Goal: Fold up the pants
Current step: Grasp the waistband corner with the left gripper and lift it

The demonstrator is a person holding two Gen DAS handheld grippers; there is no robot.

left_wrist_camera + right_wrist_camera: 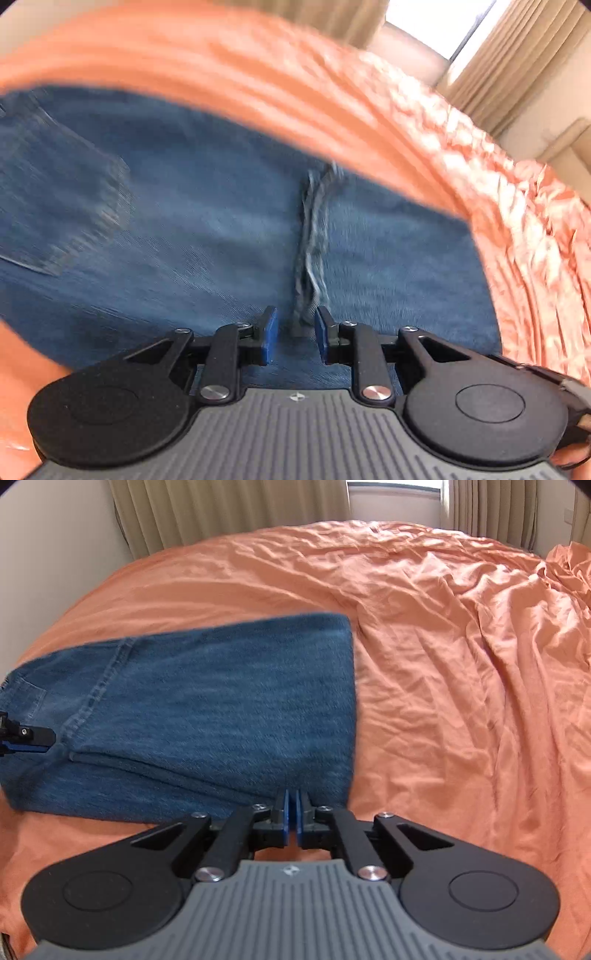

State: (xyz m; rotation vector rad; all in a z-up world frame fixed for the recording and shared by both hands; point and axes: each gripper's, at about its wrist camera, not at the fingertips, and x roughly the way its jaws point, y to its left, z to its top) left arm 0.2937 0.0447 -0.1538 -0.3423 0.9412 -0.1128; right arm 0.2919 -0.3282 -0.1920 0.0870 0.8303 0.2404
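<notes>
Denim pants (207, 701) folded | left gripper (295, 332) apart — pocket visible | right gripper (294, 812) together.

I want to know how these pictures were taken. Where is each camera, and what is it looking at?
Left wrist: sits on the left gripper, looking down at the jeans; fingers apart, a fingertip at the corner.
Right wrist: sits on the right gripper, facing across the bed; fingers together by the jeans' edge.
Shared: jeans, orange sheet, curtains; the left gripper shows in both.

Home bedroom, bed with rumpled orange sheet (443, 635), beige curtains (207, 509), window (391, 498)
</notes>
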